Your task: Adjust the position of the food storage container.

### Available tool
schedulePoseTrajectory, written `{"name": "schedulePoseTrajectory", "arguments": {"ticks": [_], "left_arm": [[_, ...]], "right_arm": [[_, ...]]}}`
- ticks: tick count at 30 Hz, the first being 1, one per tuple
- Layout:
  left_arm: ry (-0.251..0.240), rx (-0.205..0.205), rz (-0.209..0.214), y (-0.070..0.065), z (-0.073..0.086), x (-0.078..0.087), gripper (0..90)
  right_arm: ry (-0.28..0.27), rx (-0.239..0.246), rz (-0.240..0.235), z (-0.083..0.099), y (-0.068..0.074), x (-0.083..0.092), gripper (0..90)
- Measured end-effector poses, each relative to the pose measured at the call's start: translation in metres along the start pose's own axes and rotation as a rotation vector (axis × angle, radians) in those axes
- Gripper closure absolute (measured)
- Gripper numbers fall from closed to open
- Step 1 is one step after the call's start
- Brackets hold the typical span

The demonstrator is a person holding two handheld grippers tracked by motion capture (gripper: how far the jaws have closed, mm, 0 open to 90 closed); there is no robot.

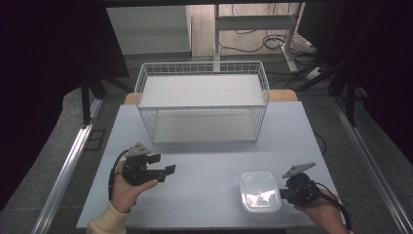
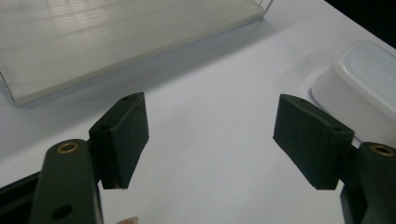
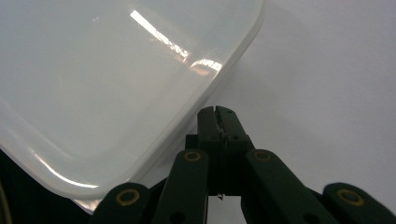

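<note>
A white, translucent lidded plastic container (image 1: 260,191) lies on the pale table (image 1: 209,165) near its front right. My right gripper (image 1: 282,193) is shut, its tips against the container's right rim; in the right gripper view the closed jaws (image 3: 217,114) end just beside the rim of the container (image 3: 116,84), with nothing visible between them. My left gripper (image 1: 163,164) is held open at the front left, above bare table. In the left gripper view its jaws (image 2: 210,140) stand wide apart and the container (image 2: 369,79) lies off to the right.
A white two-level wire basket shelf (image 1: 202,108) stands at the back middle of the table, with its lower board (image 2: 93,42) ahead of the left gripper. Metal rails run along both table sides. Cables and a desk frame lie on the floor behind.
</note>
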State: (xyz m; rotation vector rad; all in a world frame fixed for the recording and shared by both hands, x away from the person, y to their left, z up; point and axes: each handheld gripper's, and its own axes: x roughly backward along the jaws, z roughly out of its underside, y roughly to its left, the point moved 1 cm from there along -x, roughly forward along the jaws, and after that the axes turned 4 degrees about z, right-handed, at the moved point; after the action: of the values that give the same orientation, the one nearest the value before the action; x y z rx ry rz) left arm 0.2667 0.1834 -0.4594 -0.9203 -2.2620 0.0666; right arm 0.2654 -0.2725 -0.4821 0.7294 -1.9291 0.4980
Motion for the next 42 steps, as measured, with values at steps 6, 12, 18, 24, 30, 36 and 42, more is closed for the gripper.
{"name": "schedulePoseTrajectory", "arguments": {"ticks": [6,12,18,24,30,36,42], "left_arm": [[0.000,0.001,0.000,0.000,0.000,0.000,26.3],[0.003,0.000,0.002,-0.001,0.000,-0.001,26.2],[0.008,-0.006,0.004,-0.003,0.000,-0.002,26.3],[0.008,0.000,0.002,-0.001,0.001,-0.002,26.3],[0.009,0.001,0.002,0.000,0.002,-0.003,26.3],[0.011,0.006,-0.001,0.002,0.002,-0.003,26.3],[0.006,0.004,-0.003,0.002,0.002,-0.002,26.2]], "right_arm": [[-0.024,0.025,-0.023,-0.004,0.004,0.003,89.5],[-0.030,0.051,-0.096,0.016,0.010,0.013,89.6],[-0.037,0.081,-0.135,0.015,0.024,0.011,89.6],[-0.039,0.119,-0.157,0.001,0.038,0.000,89.6],[-0.052,0.156,-0.160,-0.023,0.051,-0.016,89.6],[-0.082,0.165,-0.148,-0.049,0.052,-0.027,89.6],[-0.107,0.172,-0.117,-0.075,0.049,-0.036,89.6]]}}
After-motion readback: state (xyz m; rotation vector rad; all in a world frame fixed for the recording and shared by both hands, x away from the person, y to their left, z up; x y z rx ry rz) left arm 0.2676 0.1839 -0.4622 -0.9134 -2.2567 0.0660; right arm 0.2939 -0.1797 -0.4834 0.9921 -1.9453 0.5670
